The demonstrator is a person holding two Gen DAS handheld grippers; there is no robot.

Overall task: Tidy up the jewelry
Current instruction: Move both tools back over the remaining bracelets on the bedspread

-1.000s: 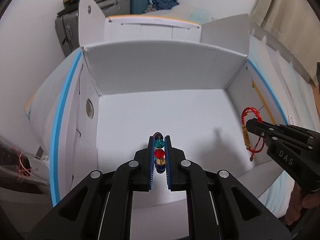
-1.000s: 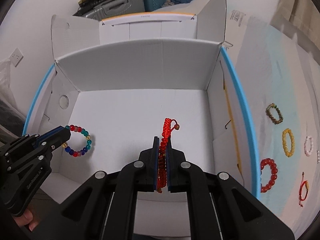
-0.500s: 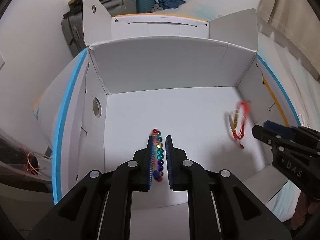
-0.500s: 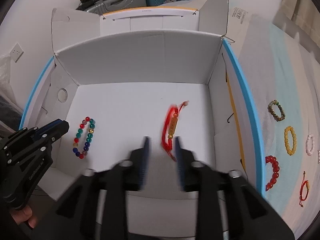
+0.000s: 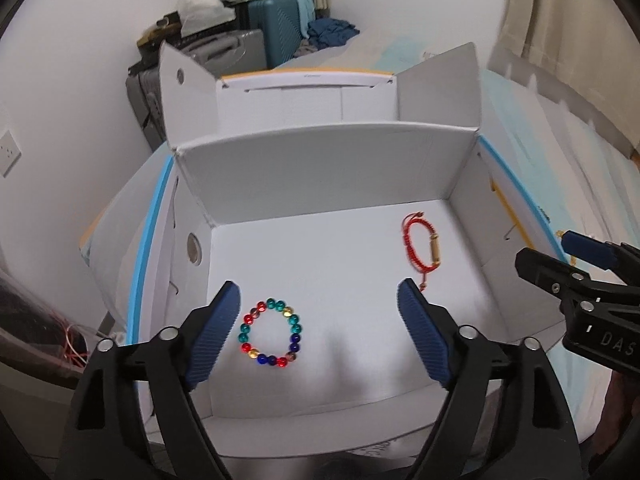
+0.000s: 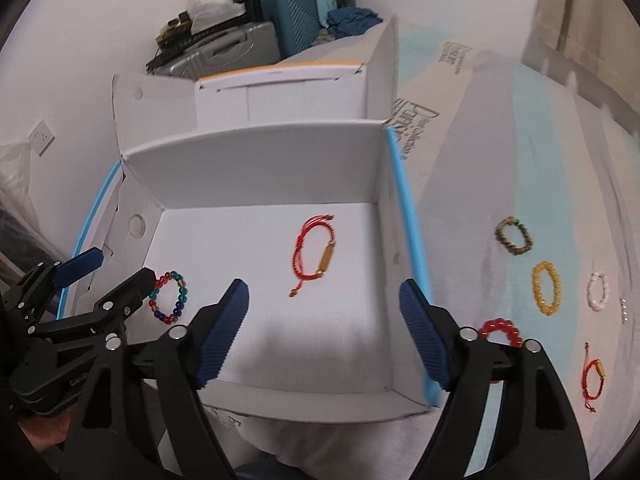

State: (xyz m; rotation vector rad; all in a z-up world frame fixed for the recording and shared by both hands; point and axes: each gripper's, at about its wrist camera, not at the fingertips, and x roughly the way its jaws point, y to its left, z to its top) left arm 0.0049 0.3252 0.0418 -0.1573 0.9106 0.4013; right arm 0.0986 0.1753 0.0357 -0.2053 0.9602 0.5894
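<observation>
A white cardboard box [image 5: 328, 176] stands open-topped in front of me. A multicoloured bead bracelet [image 5: 295, 338] lies flat on its floor at the left, just below my left gripper [image 5: 318, 292]. That gripper's jaws are opening and the bracelet is not touching either of them. A red cord bracelet [image 6: 325, 258] with a gold tube lies on the box floor beyond my right gripper [image 6: 323, 289]. Its jaws are opening too, with nothing between them. The left gripper [image 6: 124, 264] shows beside the bead bracelet [image 6: 184, 292] in the right wrist view.
Right of the box, on a pale blue cloth, lie several loose bracelets: dark green-brown [image 6: 500, 232], yellow [image 6: 536, 284], pale pink [image 6: 591, 290], red beads [image 6: 490, 326], another red cord one [image 6: 599, 368]. Box flaps stand up behind. Suitcases [image 5: 276, 32] sit against the far wall.
Both grippers went from shut on their bracelets to wide open. The bead bracelet and the red cord bracelet dropped onto the box floor. Both grippers rose and drew back.
</observation>
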